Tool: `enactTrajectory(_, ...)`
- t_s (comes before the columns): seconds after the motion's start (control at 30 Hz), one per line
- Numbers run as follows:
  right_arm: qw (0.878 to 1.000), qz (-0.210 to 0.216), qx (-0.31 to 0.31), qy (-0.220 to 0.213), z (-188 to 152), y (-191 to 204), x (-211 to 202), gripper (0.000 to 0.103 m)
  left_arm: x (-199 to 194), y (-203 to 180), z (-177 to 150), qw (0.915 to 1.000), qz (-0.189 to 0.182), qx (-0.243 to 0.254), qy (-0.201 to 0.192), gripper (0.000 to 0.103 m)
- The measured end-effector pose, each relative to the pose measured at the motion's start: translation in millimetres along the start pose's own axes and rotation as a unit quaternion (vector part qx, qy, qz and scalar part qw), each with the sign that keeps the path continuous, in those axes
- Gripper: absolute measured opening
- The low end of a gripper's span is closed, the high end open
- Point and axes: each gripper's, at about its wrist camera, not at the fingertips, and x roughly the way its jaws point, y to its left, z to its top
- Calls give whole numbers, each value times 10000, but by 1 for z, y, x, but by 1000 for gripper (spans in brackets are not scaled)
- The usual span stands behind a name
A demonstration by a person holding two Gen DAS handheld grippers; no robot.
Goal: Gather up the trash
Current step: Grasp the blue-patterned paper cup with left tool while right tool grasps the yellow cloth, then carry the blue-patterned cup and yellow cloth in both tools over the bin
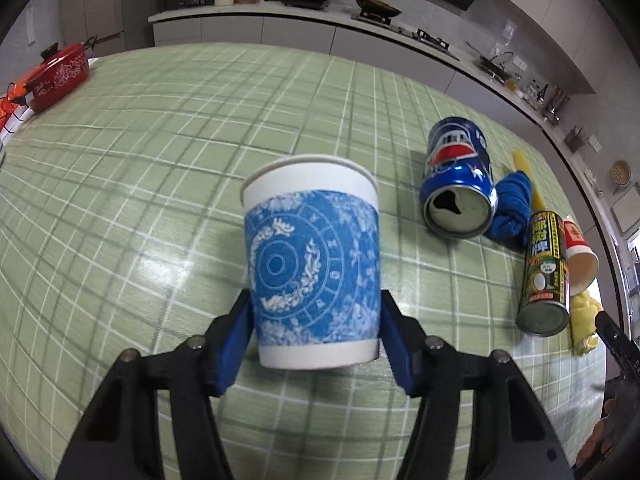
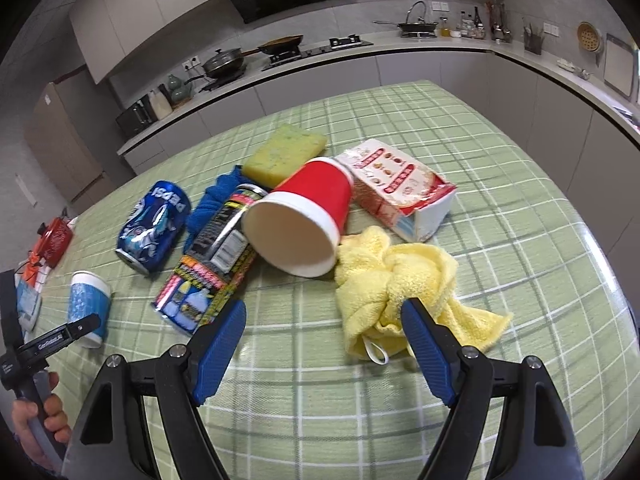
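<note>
Left hand-held gripper around tapered paper cup

A red cup lies tipped on the counter between a spray can and a yellow towel.

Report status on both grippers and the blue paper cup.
Left gripper astride blue paper cup, pads close, contact unclear. Right gripper open, empty, over table by yellow cloth. Nothing blocking.

"Pepsi" on blue can
</note>
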Motion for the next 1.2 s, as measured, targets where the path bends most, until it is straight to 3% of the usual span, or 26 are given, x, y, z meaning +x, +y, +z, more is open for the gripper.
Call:
enactTrajectory(0.2,9996,-137,-26,-238,6,-12,-12,82,-9,3,-5,9998,-167,-64,-70,60)
enactTrajectory(0.3,9991,-349,-223,-43,10,-16,1,82,-17,-1,-10,9995,-268,-68,-128,59)
enactTrajectory(0.53,9990,-283,-249,253,6,-32,28,81,-34,-27,-22,9992,-338,11,-198,59)
enactTrajectory(0.6,9990,-225,-314,241,5,-36,28,60,-37,-39,-28,9991,-374,56,-212,59)
enactTrajectory(0.67,9994,-42,-288,210,4,-41,25,56,-41,-52,-34,9989,-390,120,-249,59)
enactTrajectory(0.9,9985,462,-257,116,-5,-71,-8,51,-60,-104,-58,9975,-532,275,-384,59)
enactTrajectory(1.2,9993,278,100,-245,-32,-114,-75,51,-73,-178,-92,9887,-1123,947,-303,59)
